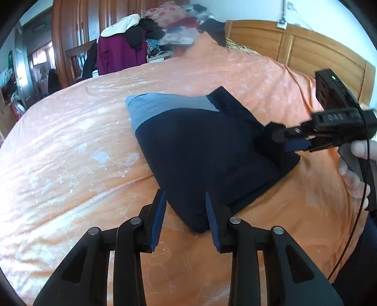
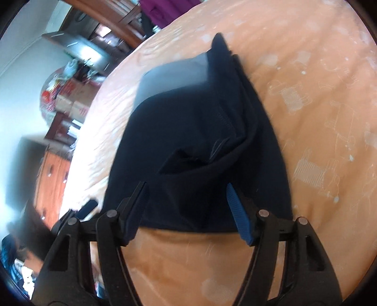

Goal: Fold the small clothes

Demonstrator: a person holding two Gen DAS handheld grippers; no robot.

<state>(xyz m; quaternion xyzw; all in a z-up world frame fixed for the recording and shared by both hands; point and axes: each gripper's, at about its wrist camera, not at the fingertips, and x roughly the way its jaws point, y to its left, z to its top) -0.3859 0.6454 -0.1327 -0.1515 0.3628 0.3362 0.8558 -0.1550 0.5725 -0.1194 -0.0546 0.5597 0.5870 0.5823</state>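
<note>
A small dark navy garment (image 1: 202, 150) with a grey band (image 1: 165, 106) at its far end lies folded on the orange bedspread. My left gripper (image 1: 185, 200) is open, and its blue-padded fingers straddle the garment's near corner. At the garment's right edge my right gripper (image 1: 282, 141) sits low, where a flap of navy cloth stands up. In the right wrist view the same garment (image 2: 188, 131) fills the middle. There my right gripper (image 2: 186, 188) is wide open over the near hem, with rumpled cloth lying between the fingers.
The orange bedspread (image 1: 70, 146) covers the whole bed. A wooden headboard (image 1: 306, 49) stands at the far right. Piled clothes (image 1: 174, 21) and a purple coat (image 1: 120, 51) sit beyond the bed. A person's hand (image 1: 353, 174) holds the right gripper's handle.
</note>
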